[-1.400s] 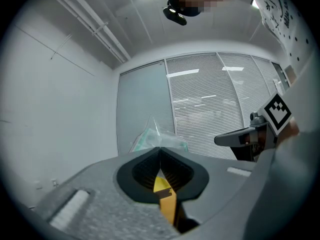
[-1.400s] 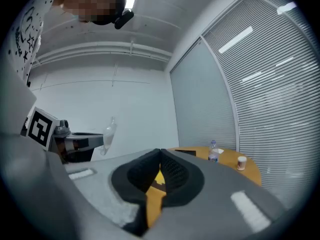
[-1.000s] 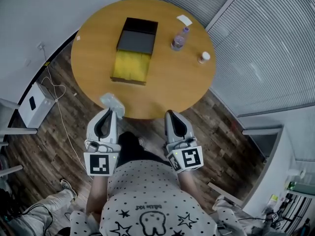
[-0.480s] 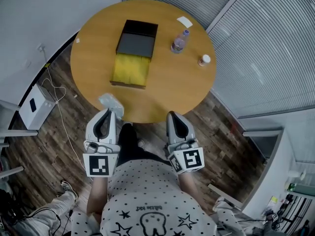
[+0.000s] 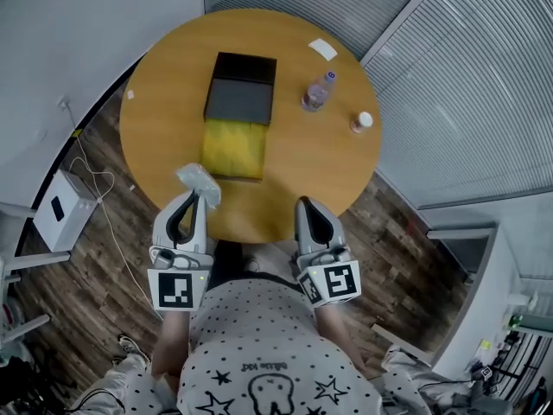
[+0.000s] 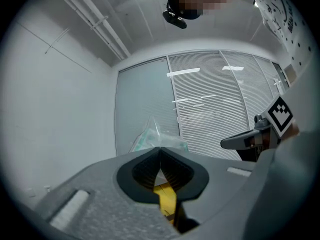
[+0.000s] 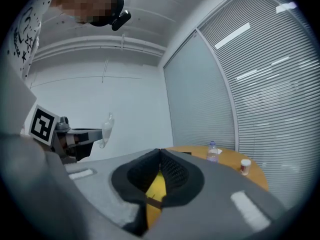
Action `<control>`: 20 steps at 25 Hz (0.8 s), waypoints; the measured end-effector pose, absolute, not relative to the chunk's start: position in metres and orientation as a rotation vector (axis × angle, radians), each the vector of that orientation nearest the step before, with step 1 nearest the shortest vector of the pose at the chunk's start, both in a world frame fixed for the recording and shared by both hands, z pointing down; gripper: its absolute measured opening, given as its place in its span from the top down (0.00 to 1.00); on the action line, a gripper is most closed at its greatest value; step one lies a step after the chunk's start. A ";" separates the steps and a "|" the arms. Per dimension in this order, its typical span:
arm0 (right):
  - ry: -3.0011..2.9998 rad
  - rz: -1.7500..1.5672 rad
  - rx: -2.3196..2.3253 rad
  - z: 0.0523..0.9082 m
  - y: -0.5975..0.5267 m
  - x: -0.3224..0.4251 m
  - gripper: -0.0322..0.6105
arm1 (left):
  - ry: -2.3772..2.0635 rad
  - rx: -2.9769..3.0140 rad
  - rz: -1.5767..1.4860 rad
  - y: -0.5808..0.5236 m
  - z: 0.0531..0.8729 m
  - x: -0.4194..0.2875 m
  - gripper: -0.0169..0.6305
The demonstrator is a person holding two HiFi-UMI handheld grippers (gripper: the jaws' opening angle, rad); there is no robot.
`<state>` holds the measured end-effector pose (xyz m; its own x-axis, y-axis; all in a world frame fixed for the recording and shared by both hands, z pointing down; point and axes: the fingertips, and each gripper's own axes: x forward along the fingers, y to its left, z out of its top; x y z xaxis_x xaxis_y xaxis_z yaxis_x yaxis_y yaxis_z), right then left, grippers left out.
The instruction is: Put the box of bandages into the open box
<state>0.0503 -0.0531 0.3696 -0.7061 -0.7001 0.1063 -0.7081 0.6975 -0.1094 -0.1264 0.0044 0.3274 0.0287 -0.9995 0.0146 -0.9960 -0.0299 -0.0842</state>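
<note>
left gripper (image 5: 200, 195) jaws pinch the bandage packet (image 5: 195, 180) for carrying to the open box (image 5: 233, 145); right gripper (image 5: 305, 206) jaws pressed together, spare.

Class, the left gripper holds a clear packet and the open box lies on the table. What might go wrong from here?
1. The left gripper seems to pinch the bandage packet only by its thin wrap, so it may slip or swing loose.
2. In the head view the packet sits over the table edge, short of the open box; dropped now, it could miss the box or fall to the floor.
</note>
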 end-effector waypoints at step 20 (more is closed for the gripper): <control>-2.714 0.226 1.406 0.382 -0.093 0.017 0.94 | 1.965 -2.460 -0.147 -0.065 0.360 -0.169 0.95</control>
<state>0.0166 -0.0934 0.3815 -0.5766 -0.8057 0.1354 -0.8170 0.5687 -0.0952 -0.1687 -0.0651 0.3600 0.2182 -0.9727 0.0794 -0.9737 -0.2225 -0.0496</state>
